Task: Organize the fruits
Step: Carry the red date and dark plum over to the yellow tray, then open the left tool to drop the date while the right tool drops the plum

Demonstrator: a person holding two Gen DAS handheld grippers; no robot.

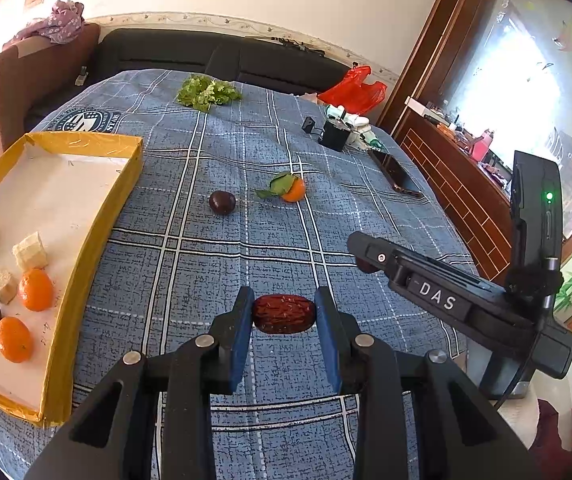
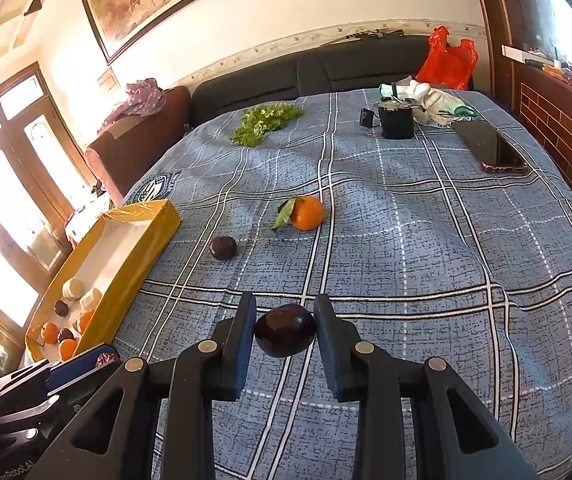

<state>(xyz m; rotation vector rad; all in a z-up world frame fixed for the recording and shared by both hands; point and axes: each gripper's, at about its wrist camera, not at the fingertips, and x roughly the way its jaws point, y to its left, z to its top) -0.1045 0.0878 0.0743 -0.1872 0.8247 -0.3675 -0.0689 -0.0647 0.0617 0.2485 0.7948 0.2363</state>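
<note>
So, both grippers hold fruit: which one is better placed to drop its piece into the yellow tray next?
Left. The left gripper, shut on a red date, sits beside the yellow tray; the right gripper holds its plum farther away.

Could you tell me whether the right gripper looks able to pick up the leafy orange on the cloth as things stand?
Probably not yet. The path over the cloth to the leafy orange looks free, but the right gripper is already shut on a dark plum, so it would have to put that down first.
</note>
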